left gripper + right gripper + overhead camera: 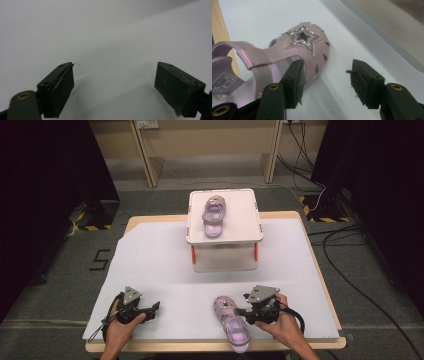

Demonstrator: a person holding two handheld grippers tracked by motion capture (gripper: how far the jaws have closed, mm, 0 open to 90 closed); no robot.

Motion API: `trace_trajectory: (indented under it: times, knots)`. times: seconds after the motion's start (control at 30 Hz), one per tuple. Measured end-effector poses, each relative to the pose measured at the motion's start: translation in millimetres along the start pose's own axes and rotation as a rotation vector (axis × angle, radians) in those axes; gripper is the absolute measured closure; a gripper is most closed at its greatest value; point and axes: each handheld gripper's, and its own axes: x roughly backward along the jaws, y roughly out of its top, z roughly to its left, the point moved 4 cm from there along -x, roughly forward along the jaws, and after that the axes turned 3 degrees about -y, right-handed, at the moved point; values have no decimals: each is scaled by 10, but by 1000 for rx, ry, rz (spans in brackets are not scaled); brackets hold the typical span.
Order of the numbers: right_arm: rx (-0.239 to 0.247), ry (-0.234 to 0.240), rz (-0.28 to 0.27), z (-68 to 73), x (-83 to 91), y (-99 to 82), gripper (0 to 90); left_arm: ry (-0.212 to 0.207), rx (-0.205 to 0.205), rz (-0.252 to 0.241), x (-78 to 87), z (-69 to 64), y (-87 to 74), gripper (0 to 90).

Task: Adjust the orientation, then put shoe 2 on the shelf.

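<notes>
Left to right across the table, whose white sheet is lying smooth and matte over a wooden top showing as a pale edge. The left gripper is resting near the front-left corner in the person's left hand, its jaws standing spread with nothing between them; in the left gripper view the two blocky black pads are framing bare white sheet, so this hand is judged to be waiting out of the way. Toward the front centre, a lilac sandal is lying on its sole beside the front edge, toe pointing away from the person; its upper is looking like glossy, pearly leather-like material with cut slots, a stitched strap and a glittering star on the toe. Just beside it to the right, the right gripper is being held level in the right hand; in the right gripper view its jaws are standing apart and pinching nothing, one pad close against the sandal's side and the other over bare sheet. Farther back, in the middle, a white square stand on orange-trimmed legs is carrying the matching sandal, suggesting the near one is meant to join it as a pair.
</notes>
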Motion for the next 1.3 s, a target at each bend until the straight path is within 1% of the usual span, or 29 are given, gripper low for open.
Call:
trace_trajectory:
  times: [0.07, 0.1, 0.2, 0.3, 0.4, 0.43, 0.57, 0.7, 0.9, 0.97, 1.0, 1.2, 1.3]
  knots:
    - [-39, -4, -21, -18, 72, -10, 449, 1, 1, 0, 1, 4, -1, 154]
    - [-46, 1, -39, -21, 101, -12, 448, 1, -1, 2, 3, 7, -2, 154]
    - [-77, -1, -79, 17, 197, -14, 427, 2, 1, 0, 4, 11, 0, 154]
    - [-125, 16, -135, 76, 299, -5, 408, 3, 0, 1, 4, 11, -1, 154]
    - [-117, 9, -157, 146, 350, 3, 393, 3, 1, 0, 6, 9, -2, 155]
    - [-116, 16, -163, 175, 355, 4, 389, 3, 1, 0, 5, 10, -2, 154]
    - [-100, 28, -159, 295, 351, -2, 383, 2, 0, 1, 3, 12, -1, 154]
    - [-97, 38, -156, 368, 309, -19, 382, 1, 0, 1, 2, 7, -1, 155]
    - [-81, 47, -139, 409, 261, -40, 384, 0, 0, 0, 0, 6, 0, 155]
    - [-70, 40, -131, 411, 239, -52, 385, 0, 3, -3, -2, 2, 3, 154]
    - [-66, 33, -118, 415, 228, -64, 385, -1, 3, -3, -3, 3, 4, 154]
    - [-66, 24, -110, 427, 174, -82, 387, -1, 2, -4, -6, -2, 9, 154]
    - [-59, 13, -108, 428, 150, -84, 402, 0, 0, -1, -8, 3, 5, 154]
